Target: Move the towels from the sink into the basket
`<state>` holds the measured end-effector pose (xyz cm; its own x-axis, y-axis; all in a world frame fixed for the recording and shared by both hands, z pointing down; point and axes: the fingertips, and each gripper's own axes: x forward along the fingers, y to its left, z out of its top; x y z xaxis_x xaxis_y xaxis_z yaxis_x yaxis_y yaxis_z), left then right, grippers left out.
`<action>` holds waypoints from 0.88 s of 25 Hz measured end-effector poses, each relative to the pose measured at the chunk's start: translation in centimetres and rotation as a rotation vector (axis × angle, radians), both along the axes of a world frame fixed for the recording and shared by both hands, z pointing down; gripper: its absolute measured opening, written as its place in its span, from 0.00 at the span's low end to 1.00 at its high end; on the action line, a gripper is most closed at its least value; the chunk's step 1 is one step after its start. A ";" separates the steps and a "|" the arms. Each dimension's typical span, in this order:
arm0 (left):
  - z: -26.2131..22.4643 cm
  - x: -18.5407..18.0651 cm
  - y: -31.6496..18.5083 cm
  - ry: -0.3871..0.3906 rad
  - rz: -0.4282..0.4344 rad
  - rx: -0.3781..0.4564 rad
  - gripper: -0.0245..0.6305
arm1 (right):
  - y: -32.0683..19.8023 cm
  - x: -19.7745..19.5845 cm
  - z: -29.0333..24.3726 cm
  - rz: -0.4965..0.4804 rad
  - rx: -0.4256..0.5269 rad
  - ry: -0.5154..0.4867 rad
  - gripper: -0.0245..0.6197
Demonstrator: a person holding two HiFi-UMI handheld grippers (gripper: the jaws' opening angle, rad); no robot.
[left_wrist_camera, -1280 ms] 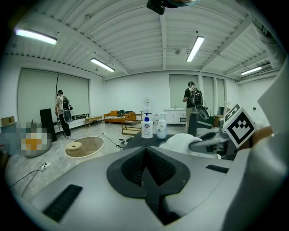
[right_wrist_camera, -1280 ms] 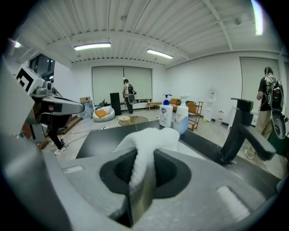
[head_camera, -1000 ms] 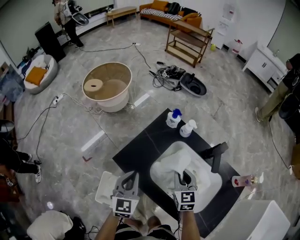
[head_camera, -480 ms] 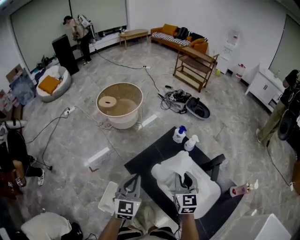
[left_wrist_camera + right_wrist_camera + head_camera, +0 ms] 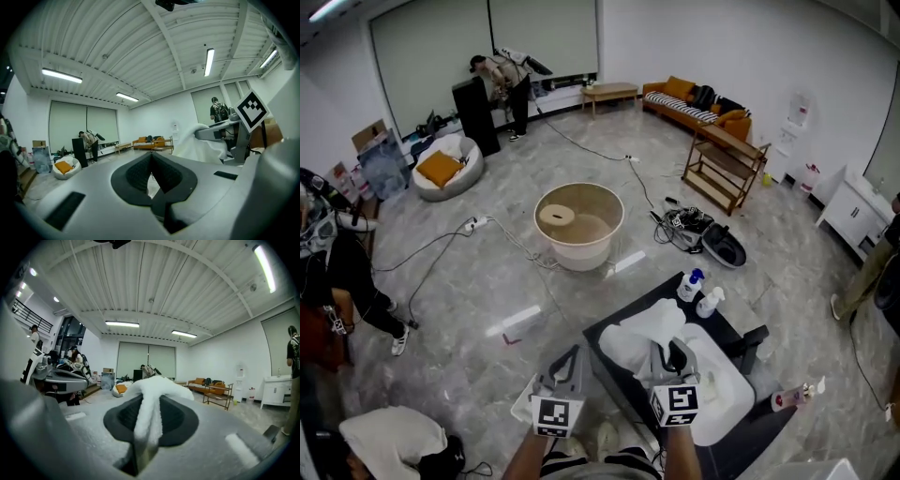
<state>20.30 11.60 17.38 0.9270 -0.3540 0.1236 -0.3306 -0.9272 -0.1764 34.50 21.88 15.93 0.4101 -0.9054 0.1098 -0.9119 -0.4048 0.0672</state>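
The right gripper [image 5: 672, 356] is pinching a white towel [image 5: 643, 330]. A thick fold of the cloth is sitting clamped between its dark pads, and the gripper is pointing almost level, away from the person. Gripping one bunched fold this way is letting the rest of the cloth hang free, so it can be carried in one piece.

The towel is draping down from the jaws over the far left part of the white sink [image 5: 733, 398]. I cannot tell whether its lower edge is clear of the basin.

The left gripper [image 5: 570, 360] is hanging just to the left of the right one, at about the same height. Its jaws are together with nothing between them. It is probably being kept alongside, ready to support the cloth or take the next towel.

The sink is sitting in a black counter [image 5: 748, 439] close to the person. A black faucet [image 5: 752, 343] is standing at its right side, and two spray bottles [image 5: 692, 284] are standing at its far corner.

The basket [image 5: 578, 225], round, pale and open-topped, is waiting on the grey floor further away and to the left, well apart from the sink. Only a light disc is showing inside it. Judging from this, the carry across has yet to happen. Cables are trailing over the floor near the basket, and could be catching a low-hanging towel edge.
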 end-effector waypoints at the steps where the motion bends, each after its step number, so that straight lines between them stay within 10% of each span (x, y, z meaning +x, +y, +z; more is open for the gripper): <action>1: -0.3 -0.9 -0.3 0.001 -0.017 0.003 0.05 | -0.6 -0.7 -0.3 -0.016 0.004 0.001 0.14; 22: 0.6 -20.8 -8.1 -0.011 -0.433 0.006 0.05 | -14.8 -19.2 -0.3 -0.454 0.056 -0.030 0.14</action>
